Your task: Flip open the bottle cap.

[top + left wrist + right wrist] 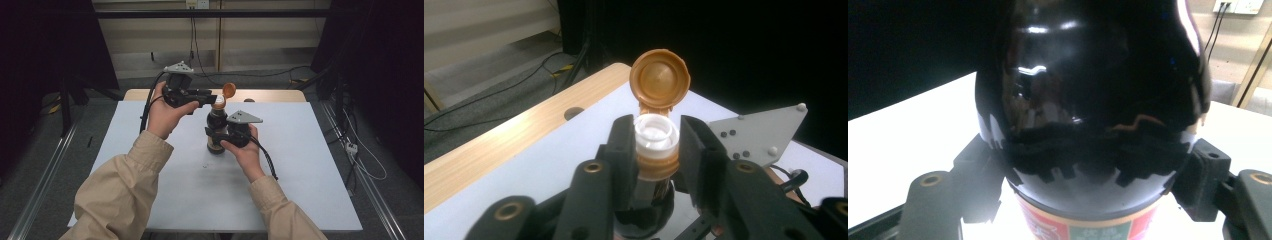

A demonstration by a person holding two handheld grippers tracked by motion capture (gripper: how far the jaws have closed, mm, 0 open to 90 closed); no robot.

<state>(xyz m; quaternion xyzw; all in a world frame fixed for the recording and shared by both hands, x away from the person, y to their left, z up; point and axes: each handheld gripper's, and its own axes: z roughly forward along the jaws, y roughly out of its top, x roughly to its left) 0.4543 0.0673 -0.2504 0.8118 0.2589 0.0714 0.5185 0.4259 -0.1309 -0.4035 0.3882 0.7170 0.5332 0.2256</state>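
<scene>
A dark glass bottle with a red-and-green paper label (216, 131) stands upright on the pale grey worktop (300, 165), a little beyond its middle, between the person's two hands. Its hinged amber-brown plastic flip cap (229, 90) is swung open and stands tilted above the neck, showing its round inner face in the left gripper view (659, 79). Below it the white plastic pouring spout (654, 134) sits bare inside an amber collar.

The left tongs (214, 101) reach in from the left at the height of the bottle's top. In the left gripper view their two black jaws stand on either side of the collar and spout (655, 145), very close against them; whether the pads press the collar or merely flank it, I cannot tell.

The right tongs (218, 135) are clenched on the bottle's lower body from the right side. In the right gripper view the glossy dark belly of the bottle (1088, 100) looms between the jaws, with a foam-edged pad against each flank and the label's upper edge just beneath.

The grey three-cornered plate (243, 117) on the right tongs lies just right of the bottle's shoulder. A strip of light wood (270, 95) borders the worktop's far edge.
</scene>
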